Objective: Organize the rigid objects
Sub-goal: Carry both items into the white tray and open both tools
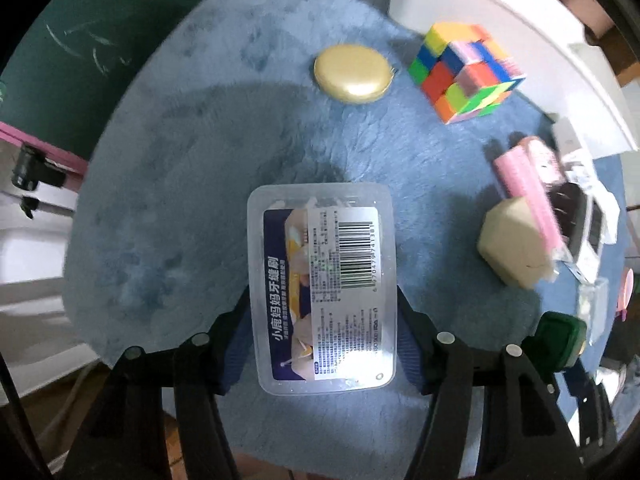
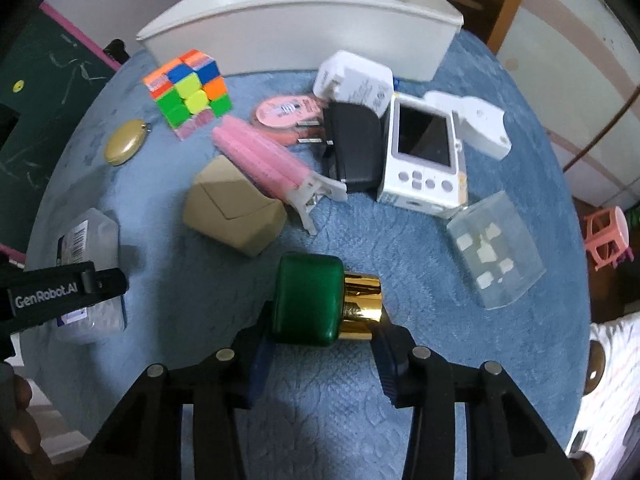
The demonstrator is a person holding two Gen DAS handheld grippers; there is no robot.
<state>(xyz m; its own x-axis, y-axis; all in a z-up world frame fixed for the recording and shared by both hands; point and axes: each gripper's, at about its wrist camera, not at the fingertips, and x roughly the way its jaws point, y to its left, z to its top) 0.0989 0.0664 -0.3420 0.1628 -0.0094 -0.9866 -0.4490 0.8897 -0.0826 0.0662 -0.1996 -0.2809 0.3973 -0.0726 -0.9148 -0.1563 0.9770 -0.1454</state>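
Observation:
My left gripper (image 1: 322, 320) is shut on a clear plastic box (image 1: 322, 286) with a barcode label, held over the blue round mat (image 1: 180, 200). My right gripper (image 2: 324, 332) is shut on a green bottle with a gold cap (image 2: 316, 300), lying sideways between the fingers. The green bottle also shows at the right edge of the left wrist view (image 1: 558, 338), and the clear box shows at the left of the right wrist view (image 2: 86, 272). A white bin (image 2: 304, 28) stands at the mat's far edge.
On the mat lie a colour cube (image 2: 188, 90), a gold oval case (image 2: 124, 142), a beige faceted box (image 2: 232, 210), a pink clip (image 2: 264, 162), a black plug (image 2: 354, 146), a white handheld device (image 2: 424, 156), a white adapter (image 2: 354, 82) and a clear box (image 2: 496, 250).

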